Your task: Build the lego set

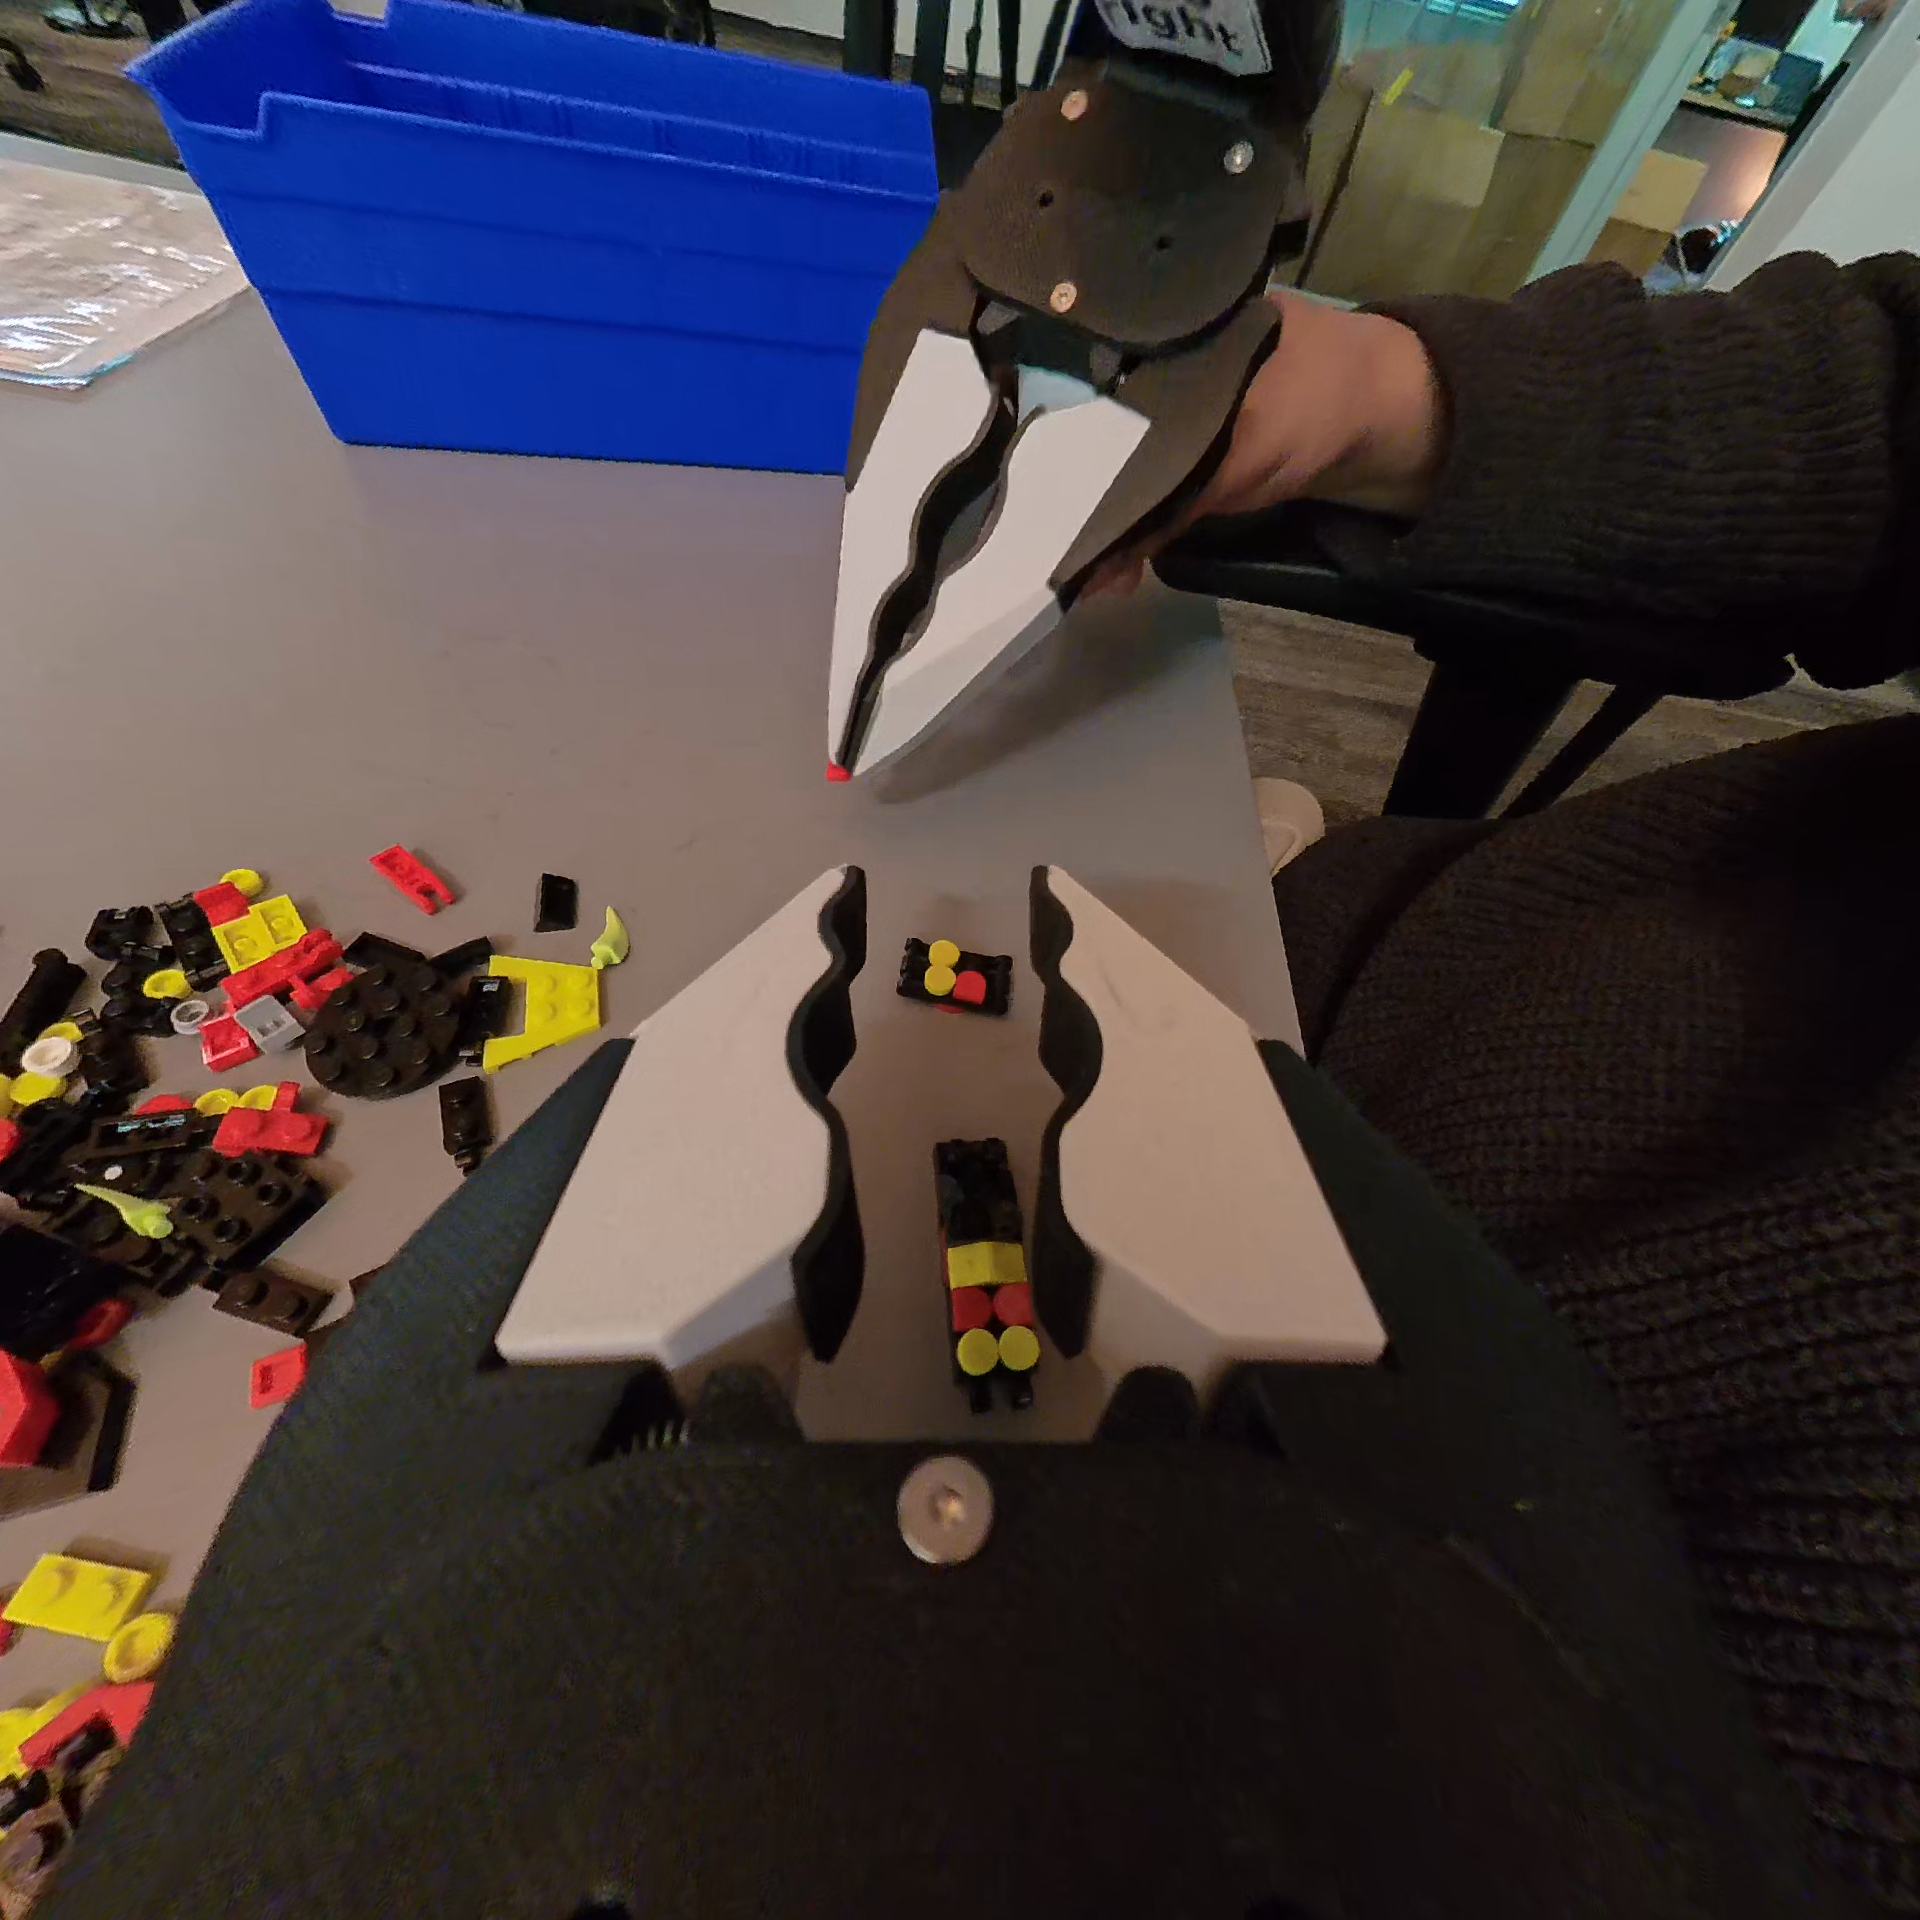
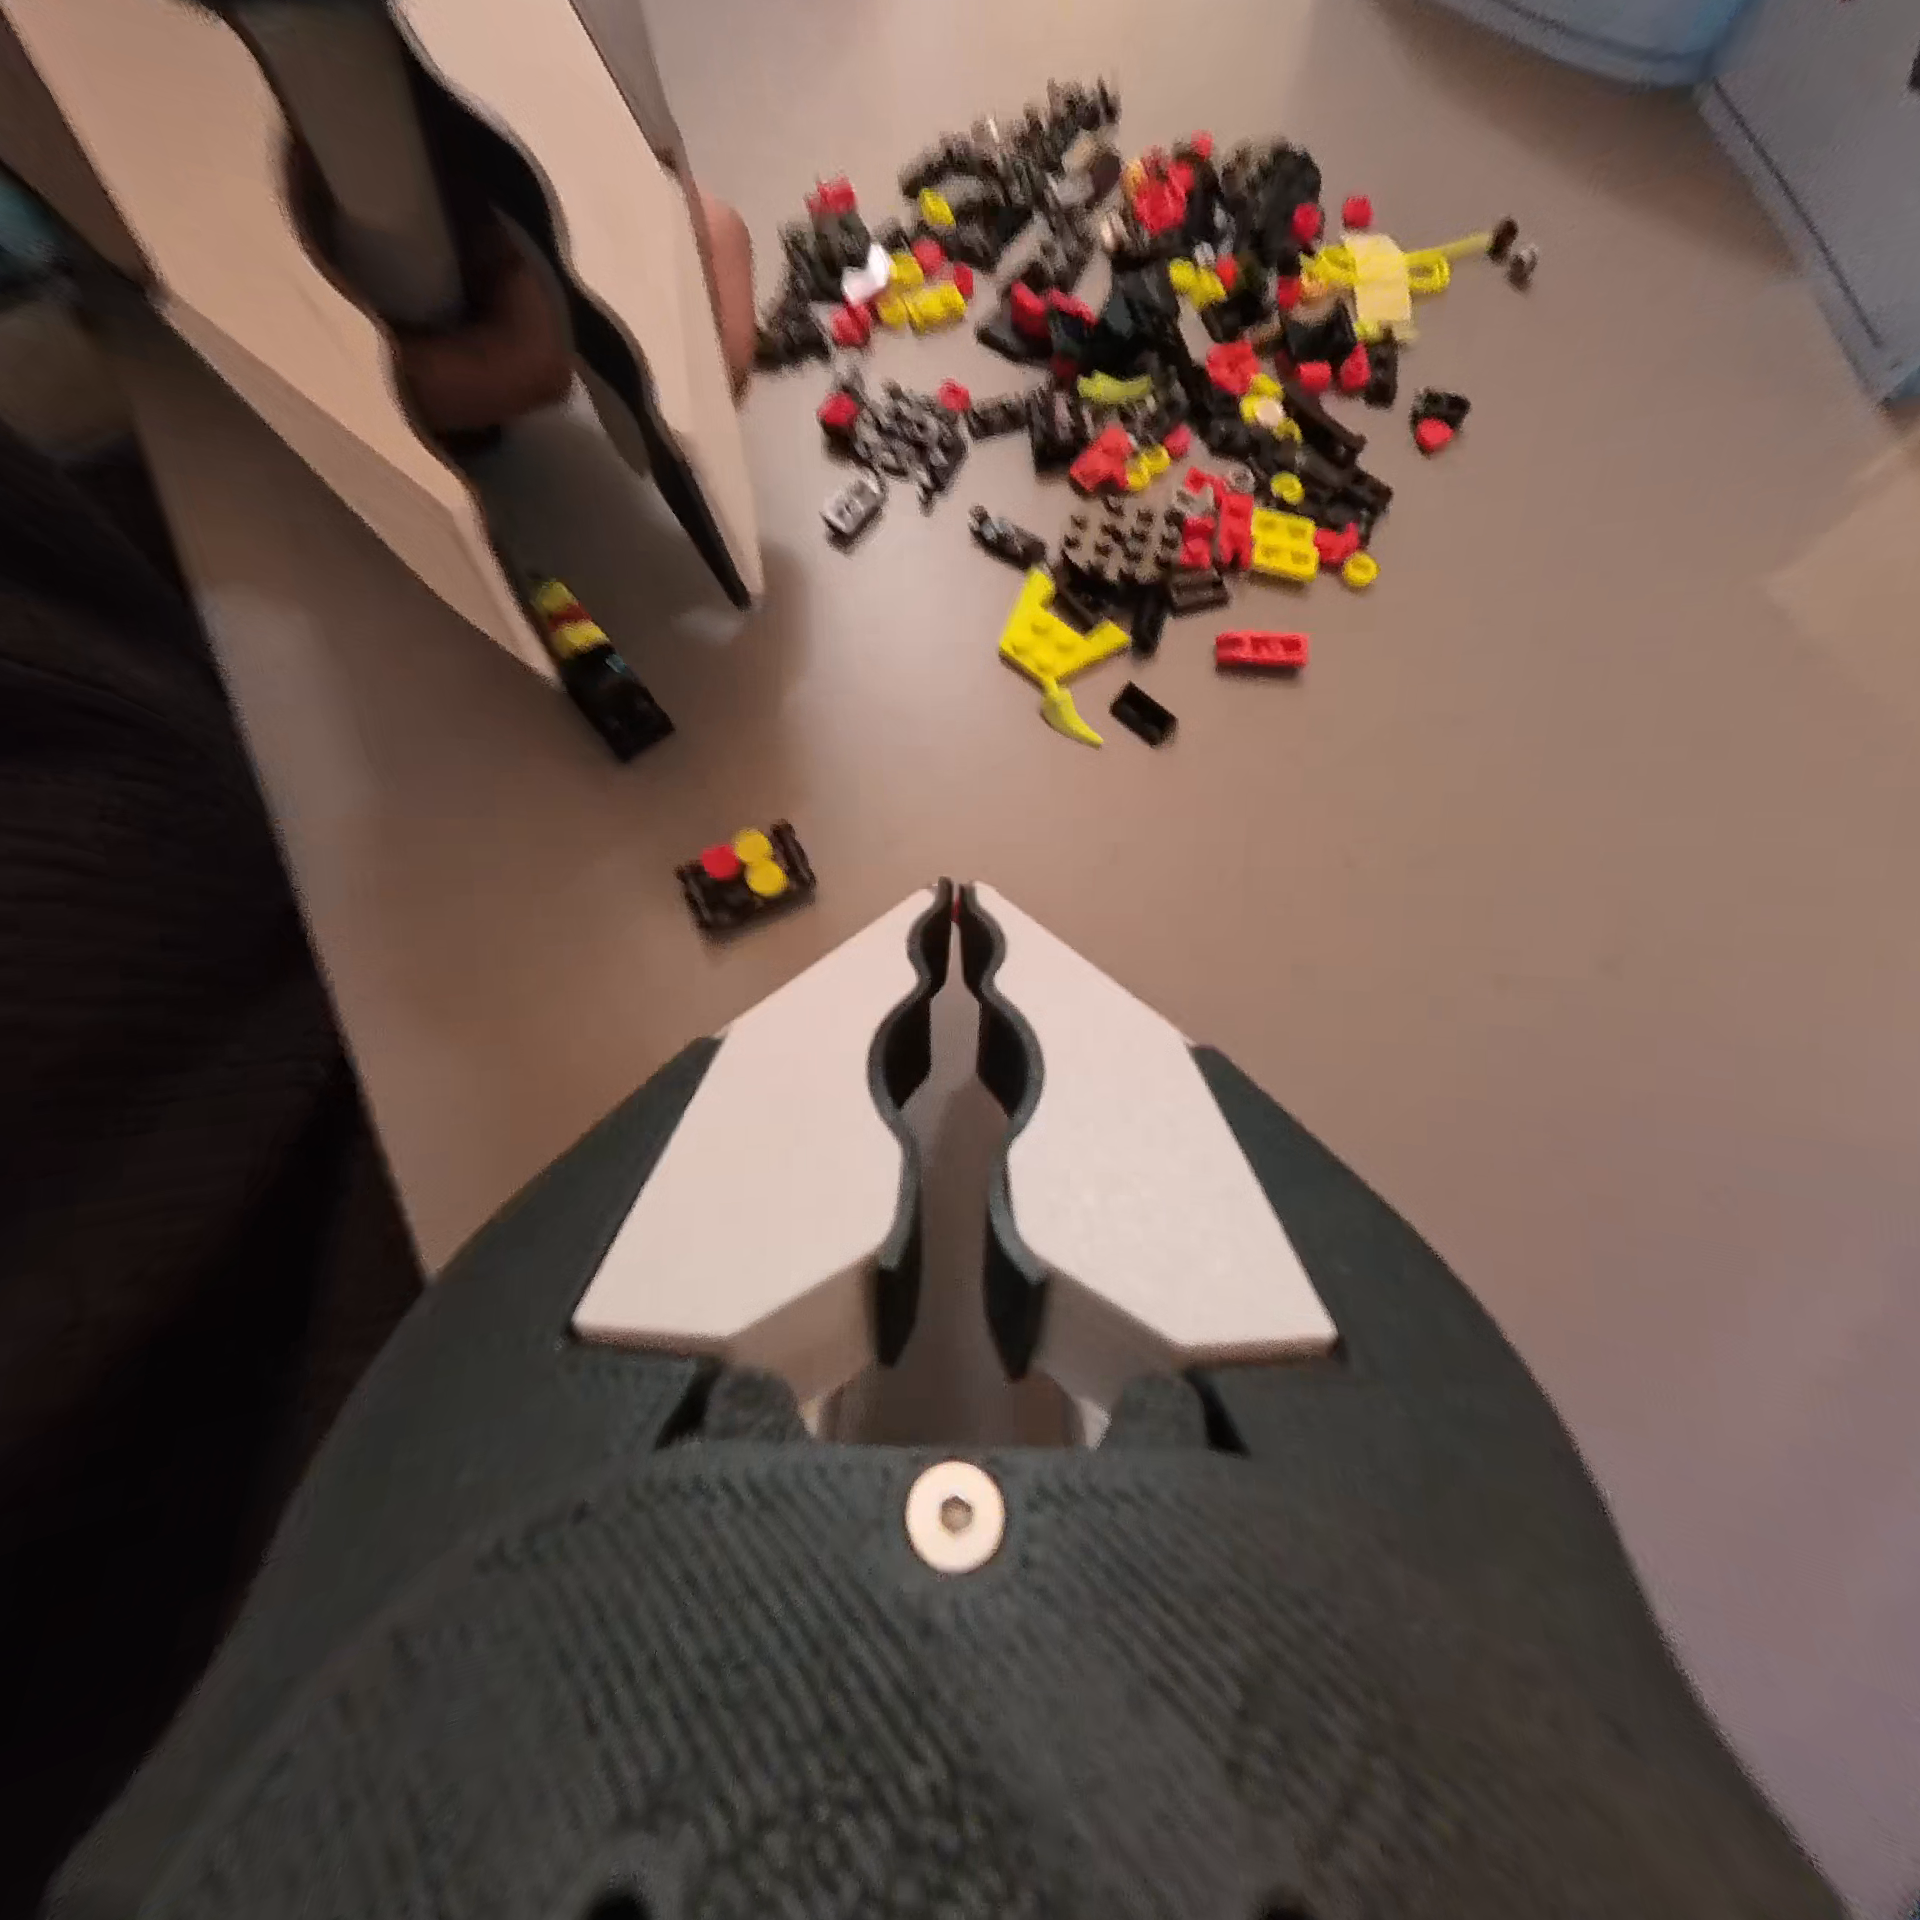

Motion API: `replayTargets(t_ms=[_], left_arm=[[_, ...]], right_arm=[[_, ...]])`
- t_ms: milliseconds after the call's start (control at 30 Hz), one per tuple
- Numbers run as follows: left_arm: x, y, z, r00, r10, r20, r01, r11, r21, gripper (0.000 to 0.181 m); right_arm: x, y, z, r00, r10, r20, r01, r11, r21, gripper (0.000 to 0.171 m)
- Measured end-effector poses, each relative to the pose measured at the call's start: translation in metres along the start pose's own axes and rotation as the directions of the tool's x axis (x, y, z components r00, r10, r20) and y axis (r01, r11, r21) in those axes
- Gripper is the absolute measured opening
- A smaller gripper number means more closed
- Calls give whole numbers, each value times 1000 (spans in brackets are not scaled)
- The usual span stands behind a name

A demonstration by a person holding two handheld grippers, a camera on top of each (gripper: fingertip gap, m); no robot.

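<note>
Closest in on the left wrist cam, the left gripper is sitting spread wide with nothing in it, hovering over the grey table. Lying flat on the table in the gap between its two fingers is a long skinny build — black base, a yellow brick in the middle, red and yellow round studs toward the near end. Just past that, near the fingertips, a small black plate is sitting with two yellow rounds and a red one on top. Neither one is touching the fingers.

Off to the left, the loose pile of pieces is spreading across the table: black, red and yellow bits, a round black plate and a yellow wedge plate at its near edge.

A bit farther out, the right gripper is angling down toward the table with its jaws pinched nearly together on a tiny red piece at the very tip. The right wrist cam is showing the same thing — a sliver of red caught between the closed tips, with the small black plate just off to the left of them.

Way at the back, a blue bin is sitting on the far side of the table, and a hand in a dark knit sleeve is holding the right gripper.
</note>
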State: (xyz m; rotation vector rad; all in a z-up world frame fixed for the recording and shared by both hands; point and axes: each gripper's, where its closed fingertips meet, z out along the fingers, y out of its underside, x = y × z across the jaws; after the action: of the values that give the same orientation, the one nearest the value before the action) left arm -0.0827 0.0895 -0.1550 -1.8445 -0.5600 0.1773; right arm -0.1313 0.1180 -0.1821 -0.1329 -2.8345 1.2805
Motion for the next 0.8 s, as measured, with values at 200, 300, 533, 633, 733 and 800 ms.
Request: replayTargets(t_ms=[200, 300, 533, 633, 733, 800], left_arm=[[1, 1, 1, 1000, 23, 7, -22, 1000, -7, 27], [4, -2, 0, 999, 34, 3, -34, 999, 9, 20], [25, -30, -11, 983, 185, -1, -183, 972, 150, 19], [27, -32, -13, 971, 237, 30, -239, 959, 155, 17], [29, -35, -13, 964, 261, 42, -264, 949, 170, 14], [30, -35, -13, 960, 275, 51, -279, 945, 172, 11]], right_arm=[[-31, -34, -13, 978, 37, 205, -77, 979, 190, 0], [-54, -56, -24, 939, 27, 342, -136, 944, 299, 0], [-74, -69, -34, 855, 72, 514, -268, 908, 320, 0], [-74, -70, -36, 835, 88, 544, -301, 899, 317, 0], [-76, -71, -36, 812, 106, 574, -332, 893, 304, 0], [-78, -71, -36, 796, 122, 593, -352, 890, 290, 0]])
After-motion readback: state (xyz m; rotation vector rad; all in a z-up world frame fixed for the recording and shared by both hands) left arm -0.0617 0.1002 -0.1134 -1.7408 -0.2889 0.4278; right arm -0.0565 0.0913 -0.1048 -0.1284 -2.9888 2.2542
